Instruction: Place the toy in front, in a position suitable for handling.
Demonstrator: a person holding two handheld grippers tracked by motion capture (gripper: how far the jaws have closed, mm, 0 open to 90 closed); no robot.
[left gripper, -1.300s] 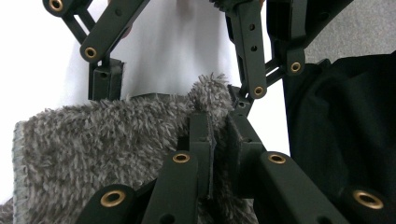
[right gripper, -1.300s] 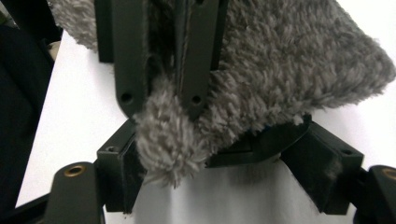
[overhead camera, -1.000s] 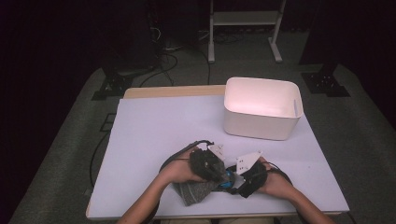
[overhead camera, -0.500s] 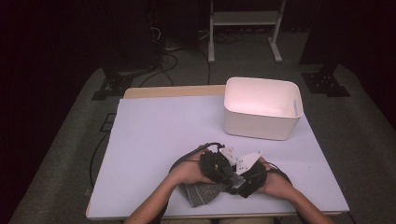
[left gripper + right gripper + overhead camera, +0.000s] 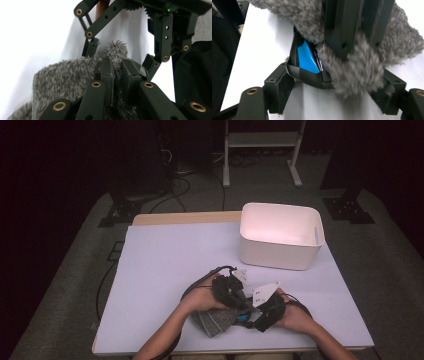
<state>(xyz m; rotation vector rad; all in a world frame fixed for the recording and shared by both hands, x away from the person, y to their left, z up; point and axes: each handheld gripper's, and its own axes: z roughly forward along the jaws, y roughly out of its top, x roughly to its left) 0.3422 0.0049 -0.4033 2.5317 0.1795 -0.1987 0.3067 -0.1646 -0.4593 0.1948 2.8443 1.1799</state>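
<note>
High view: grey fuzzy cloth lies lower centre of frame, on the table; left gripper and right gripper meet over its right end.

Left gripper view: jaws pinched tight on cloth, centre frame.

Right gripper view: jaws wide around a blue-and-black object, centre-left, cloth overlapping it; can't tell if pads press.

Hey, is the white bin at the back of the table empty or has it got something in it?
Empty, as far as the high view shows: the white bin stands upright and its visible inside is bare. The grey fuzzy cloth is outside it, near the table's front edge.
</note>
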